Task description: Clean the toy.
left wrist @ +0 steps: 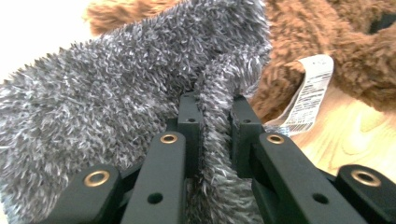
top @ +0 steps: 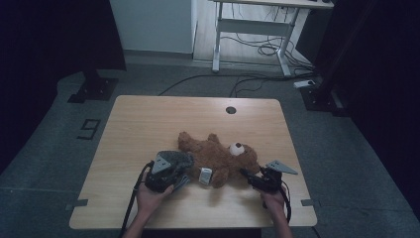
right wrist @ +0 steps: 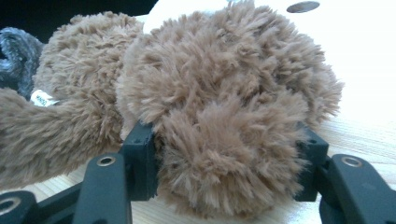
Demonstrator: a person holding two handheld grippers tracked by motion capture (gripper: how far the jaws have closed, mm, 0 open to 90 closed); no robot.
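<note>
So, quick rundown of where things stand:

1. A brown teddy bear (top: 218, 156) lies flat on the wooden surface (top: 148, 124), toward the near edge. Its long axis runs roughly left to right in the high view, head with the white muzzle at the right end, legs pointing off to the left and back.

2. The left hand-held gripper (top: 179, 182) is clamped tight on a fuzzy grey piece of cloth (left wrist: 116, 93). In the left gripper view a fold of it is pinched between the two black jaws, almost no gap. It could be a sock or a little garment; I can't tell which.

3. The right hand-held gripper (right wrist: 224, 172) has a fluffy rounded part of the bear squeezed between its jaws. It looks like a paw or limb at the head end, and the jaws sit half closed on the fur.

4. The grey cloth sits just beside the bear's lower body, close to the white sewn-in label (left wrist: 306, 91).

5. The relation that matters: the bear lies to the right of and just beyond the left hand-held gripper, so that hand is the nearer one to the leg end. My guess is the cloth needs to travel along the bear's long axis while the right side keeps it pinned.
</note>
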